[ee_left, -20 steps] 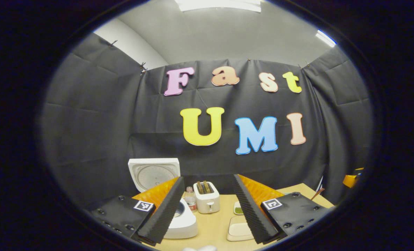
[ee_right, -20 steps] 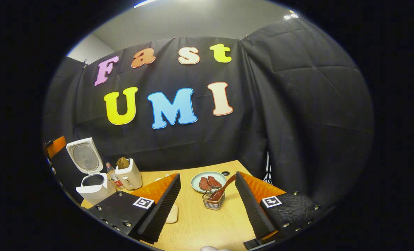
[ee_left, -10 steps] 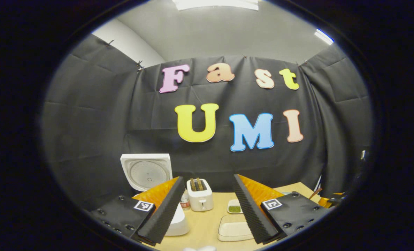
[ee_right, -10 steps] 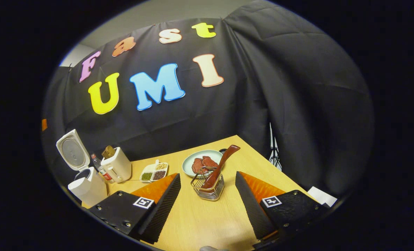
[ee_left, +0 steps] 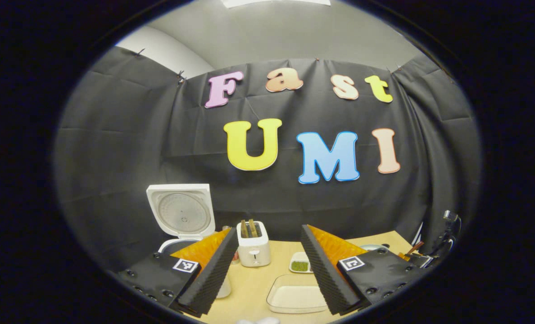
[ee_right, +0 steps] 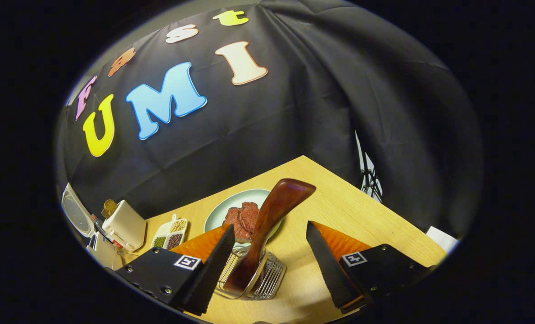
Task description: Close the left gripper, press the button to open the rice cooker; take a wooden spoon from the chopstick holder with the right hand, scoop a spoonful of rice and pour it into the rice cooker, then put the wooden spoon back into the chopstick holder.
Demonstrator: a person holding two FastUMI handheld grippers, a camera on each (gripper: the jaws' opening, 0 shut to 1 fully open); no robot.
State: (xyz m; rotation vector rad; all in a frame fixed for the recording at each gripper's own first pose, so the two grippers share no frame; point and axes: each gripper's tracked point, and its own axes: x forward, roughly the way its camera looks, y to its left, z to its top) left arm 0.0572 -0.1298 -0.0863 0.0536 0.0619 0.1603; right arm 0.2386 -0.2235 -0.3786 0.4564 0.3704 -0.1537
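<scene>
The white rice cooker [ee_left: 180,211] stands at the back left with its lid raised; its body is partly hidden behind my left gripper's finger. My left gripper [ee_left: 269,230] hovers open above the table with nothing in it. A white rectangular dish [ee_left: 296,297] lies below it. In the right gripper view, the brown wooden spoon [ee_right: 269,216] stands tilted in the wire chopstick holder [ee_right: 260,279]. My right gripper [ee_right: 269,227] is open, and the spoon's handle rises between its fingers, nearer the left one, without being pinched.
A white toaster [ee_left: 254,243] and a small divided seasoning dish [ee_right: 170,233] sit near the back wall. A pale plate with red meat [ee_right: 238,211] lies just behind the holder. The table's right edge [ee_right: 384,202] runs close to the holder.
My right gripper has dropped and closed in on the holder, so the spoon handle now stands between its fingers. The left gripper has drifted back, showing more of the cooker.
</scene>
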